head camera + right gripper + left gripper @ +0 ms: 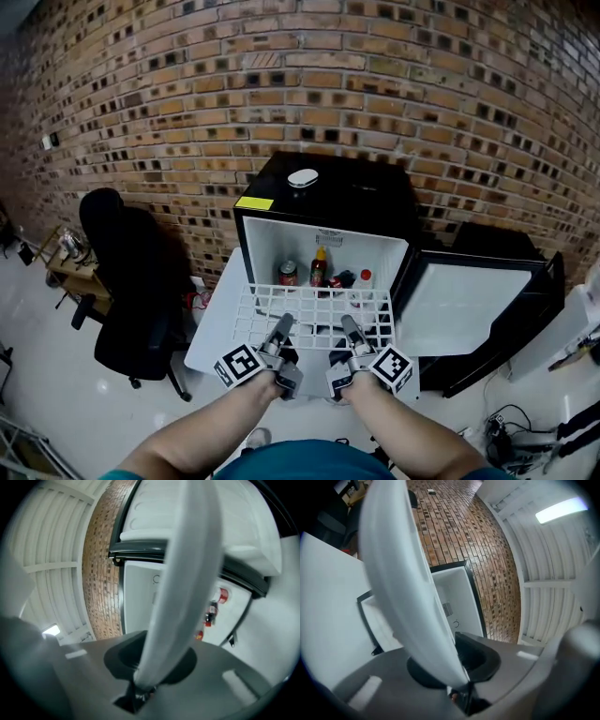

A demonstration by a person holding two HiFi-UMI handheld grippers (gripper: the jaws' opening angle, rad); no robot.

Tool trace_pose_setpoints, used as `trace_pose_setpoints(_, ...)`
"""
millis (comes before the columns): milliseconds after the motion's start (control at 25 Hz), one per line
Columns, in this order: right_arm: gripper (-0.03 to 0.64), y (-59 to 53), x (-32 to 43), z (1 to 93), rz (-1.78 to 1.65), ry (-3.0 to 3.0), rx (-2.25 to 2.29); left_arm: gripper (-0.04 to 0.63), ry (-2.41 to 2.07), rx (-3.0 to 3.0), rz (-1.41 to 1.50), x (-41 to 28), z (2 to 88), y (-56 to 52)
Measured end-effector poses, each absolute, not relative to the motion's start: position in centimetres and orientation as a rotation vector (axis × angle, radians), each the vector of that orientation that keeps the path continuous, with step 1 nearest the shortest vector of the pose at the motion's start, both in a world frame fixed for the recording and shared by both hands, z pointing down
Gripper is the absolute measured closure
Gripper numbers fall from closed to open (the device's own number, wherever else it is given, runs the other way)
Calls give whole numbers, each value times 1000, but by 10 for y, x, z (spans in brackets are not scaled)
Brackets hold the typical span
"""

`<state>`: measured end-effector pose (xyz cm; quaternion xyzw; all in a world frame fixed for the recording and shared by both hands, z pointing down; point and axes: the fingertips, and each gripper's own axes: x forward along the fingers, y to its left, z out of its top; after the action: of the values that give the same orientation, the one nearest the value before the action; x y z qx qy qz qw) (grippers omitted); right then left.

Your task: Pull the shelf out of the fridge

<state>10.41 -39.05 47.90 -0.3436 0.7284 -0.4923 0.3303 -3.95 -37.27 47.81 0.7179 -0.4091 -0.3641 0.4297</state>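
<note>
The white wire shelf (319, 309) sticks out of the open black mini fridge (328, 187), level in front of its opening. My left gripper (284, 324) is shut on the shelf's front edge left of centre, and my right gripper (348, 324) is shut on it right of centre. In the left gripper view a white shelf bar (403, 583) runs up from between the jaws of that gripper (457, 681). The right gripper view shows the same: a white shelf bar (187, 573) clamped in that gripper (143, 686). The fridge's white interior lies behind.
Inside the fridge stand a red can (288, 274), a sauce bottle (319, 265) and a red-capped bottle (364, 278). The fridge door (478, 309) hangs open to the right. A black office chair (131, 291) stands at the left, before a brick wall (375, 75). A small white object (303, 177) lies on the fridge.
</note>
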Motion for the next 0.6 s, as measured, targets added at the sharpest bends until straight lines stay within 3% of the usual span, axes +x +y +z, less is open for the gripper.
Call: trace_pose_setpoints(600,580,-232,47,572,-1436,1770,-1057,571,-877,1702,-727,-93,569,-229)
